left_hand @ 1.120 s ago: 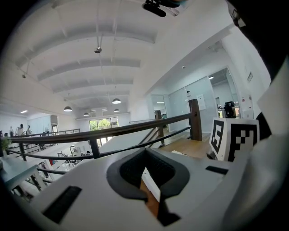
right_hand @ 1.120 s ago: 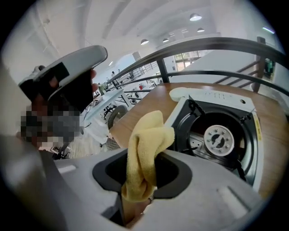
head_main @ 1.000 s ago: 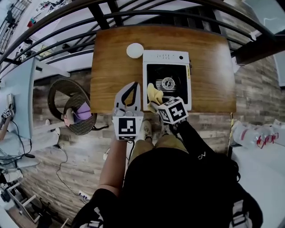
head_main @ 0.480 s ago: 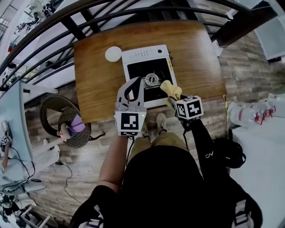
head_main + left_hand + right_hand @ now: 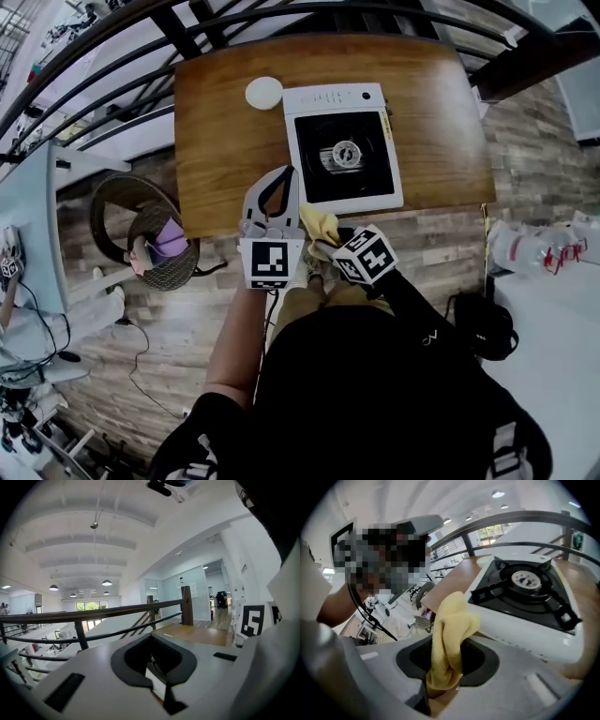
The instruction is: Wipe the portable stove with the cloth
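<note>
The portable stove (image 5: 342, 150) has a white body, a black top and a round burner, and it sits on the wooden table (image 5: 225, 141). My right gripper (image 5: 325, 236) is shut on the yellow cloth (image 5: 319, 225), just off the table's near edge and in front of the stove's near left corner. In the right gripper view the cloth (image 5: 450, 639) hangs bunched between the jaws of that gripper (image 5: 443, 686), and the stove (image 5: 525, 597) lies a short way ahead without touching it. My left gripper (image 5: 280, 180) hovers over the table's near edge, left of the stove, shut and holding nothing. In its own view the left gripper (image 5: 159, 686) points up at a railing and the ceiling.
A white round disc (image 5: 263, 93) lies on the table by the stove's far left corner. A dark railing (image 5: 112, 103) curves round the table's far and left sides. On the floor stand a wicker chair (image 5: 150, 234) at the left and a black bag (image 5: 480, 328) at the right.
My right gripper has drawn the cloth back from the stove's near right part to the table's near edge, off the stove. The left gripper has stayed about where it was.
</note>
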